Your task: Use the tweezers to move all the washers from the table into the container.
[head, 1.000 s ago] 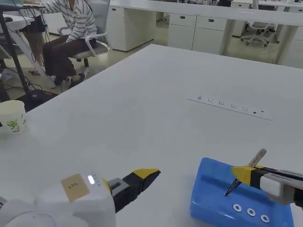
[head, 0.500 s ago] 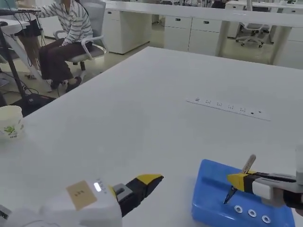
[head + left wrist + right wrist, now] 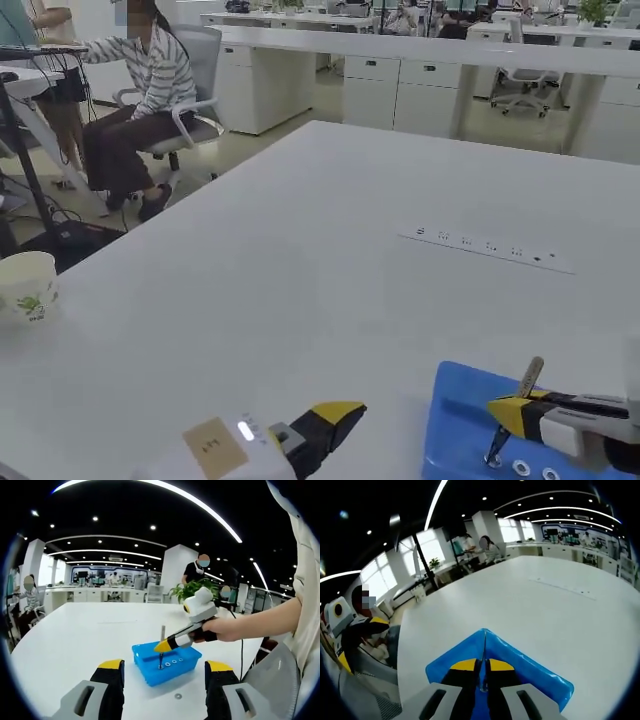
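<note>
head view: white office table (image 3: pixel 300 260), left fingers (image 3: pixel 112 680) spread, right fingers (image 3: pixel 510 410) pinching tweezers (image 3: pixel 528 378) over container (image 3: pixel 460 405).

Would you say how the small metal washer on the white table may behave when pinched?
Lying flat on the smooth white table, the small metal washer will probably slide before lifting. It looks thin and light, so it may slip from the metal tweezers.
</note>
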The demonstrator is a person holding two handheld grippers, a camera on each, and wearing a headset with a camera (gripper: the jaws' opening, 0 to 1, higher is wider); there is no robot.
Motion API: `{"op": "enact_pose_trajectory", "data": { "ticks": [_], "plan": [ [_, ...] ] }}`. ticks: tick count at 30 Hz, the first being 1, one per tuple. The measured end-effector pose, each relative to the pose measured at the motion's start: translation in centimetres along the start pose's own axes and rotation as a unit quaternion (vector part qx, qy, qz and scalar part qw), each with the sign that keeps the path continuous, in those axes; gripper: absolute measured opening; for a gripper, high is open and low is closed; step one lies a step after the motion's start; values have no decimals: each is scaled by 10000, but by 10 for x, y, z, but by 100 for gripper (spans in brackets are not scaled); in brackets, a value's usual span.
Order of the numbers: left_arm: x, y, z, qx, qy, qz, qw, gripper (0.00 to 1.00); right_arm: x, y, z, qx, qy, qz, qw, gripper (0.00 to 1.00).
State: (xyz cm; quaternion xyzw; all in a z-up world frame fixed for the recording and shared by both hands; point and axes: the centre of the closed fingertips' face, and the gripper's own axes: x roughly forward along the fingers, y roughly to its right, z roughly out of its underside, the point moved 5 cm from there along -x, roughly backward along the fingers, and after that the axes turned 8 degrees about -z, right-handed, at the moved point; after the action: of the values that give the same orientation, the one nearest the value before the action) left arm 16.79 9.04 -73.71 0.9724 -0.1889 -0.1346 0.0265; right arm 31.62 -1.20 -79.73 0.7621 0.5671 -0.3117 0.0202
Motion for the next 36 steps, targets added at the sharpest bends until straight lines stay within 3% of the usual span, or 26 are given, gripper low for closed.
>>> {"op": "enact_pose_trajectory", "data": {
  "ticks": [6,14,19,25,33,36],
  "plan": [
    [0,4,-5,-65,94,114,9999,68,-1,-9,0,-341,-6,-13,9994,4],
    [0,-3,-7,-20,185,-184,9997,69,-12,-24,-12,-640,256,-10,9976,4],
    [0,-1,-7,77,201,-165,9996,70,-23,-38,-20,-738,414,-103,9964,4],
    [-2,-4,-11,-40,340,-276,9990,71,-37,-57,-26,-802,611,-223,9947,4],
    [-1,-2,-10,-115,352,-207,9991,74,-43,-71,-17,-652,709,-383,9946,4],
    [-3,1,-14,-184,494,-116,9985,76,-40,-75,-9,-595,653,-445,9951,4]
  ]
}}
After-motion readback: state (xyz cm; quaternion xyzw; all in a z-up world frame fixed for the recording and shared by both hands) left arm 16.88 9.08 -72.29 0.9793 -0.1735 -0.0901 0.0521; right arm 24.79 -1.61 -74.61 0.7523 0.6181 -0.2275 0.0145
